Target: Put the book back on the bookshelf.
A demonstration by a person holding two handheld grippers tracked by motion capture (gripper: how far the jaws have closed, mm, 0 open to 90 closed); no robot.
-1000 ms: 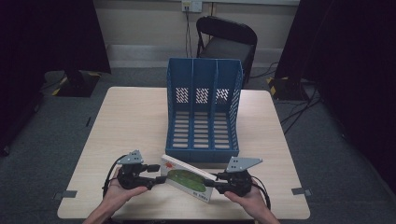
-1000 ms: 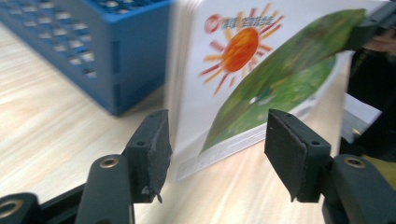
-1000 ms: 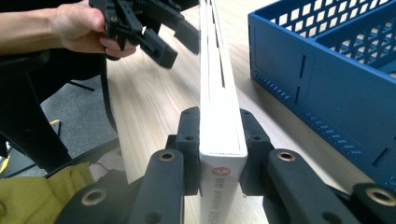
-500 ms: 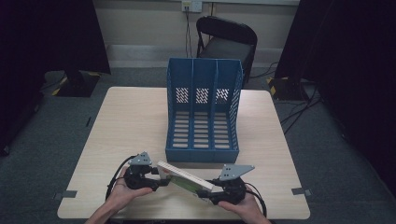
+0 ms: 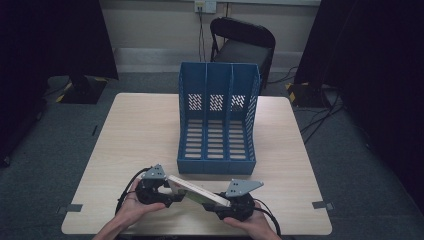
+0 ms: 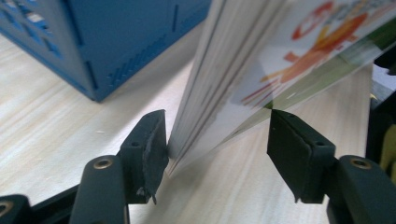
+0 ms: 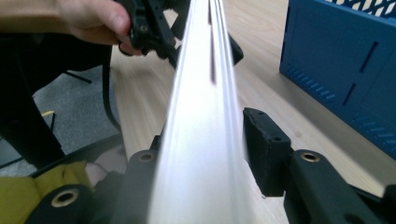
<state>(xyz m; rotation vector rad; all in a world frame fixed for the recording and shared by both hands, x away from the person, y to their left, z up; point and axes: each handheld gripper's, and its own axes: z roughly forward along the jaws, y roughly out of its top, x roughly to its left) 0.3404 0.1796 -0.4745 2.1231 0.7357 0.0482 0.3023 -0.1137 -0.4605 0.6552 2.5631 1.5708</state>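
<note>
A thin book [image 5: 197, 191] hangs tilted between the left claw [image 5: 172, 196], whose jaws stand wide around it, and the right claw [image 5: 220, 206], at 6 o'clock from the blue rack [image 5: 218, 125]; I cannot tell the right claw's grip.

Light wood table [image 5: 140, 135] sits on grey carpet floor [image 5: 45, 165]. Black chair [image 5: 243, 42] just behind the table's far edge, pushed toward the pale wall [image 5: 155, 25]. Wall outlet [image 5: 205, 6] above the chair, cables dropping from it. Dark curtains [image 5: 55, 35] left and right of the table, room dim at the sides. Black cables [image 5: 320, 120] on the floor right of the table. Tape marks [image 5: 74, 208] on the table's near corners.
</note>
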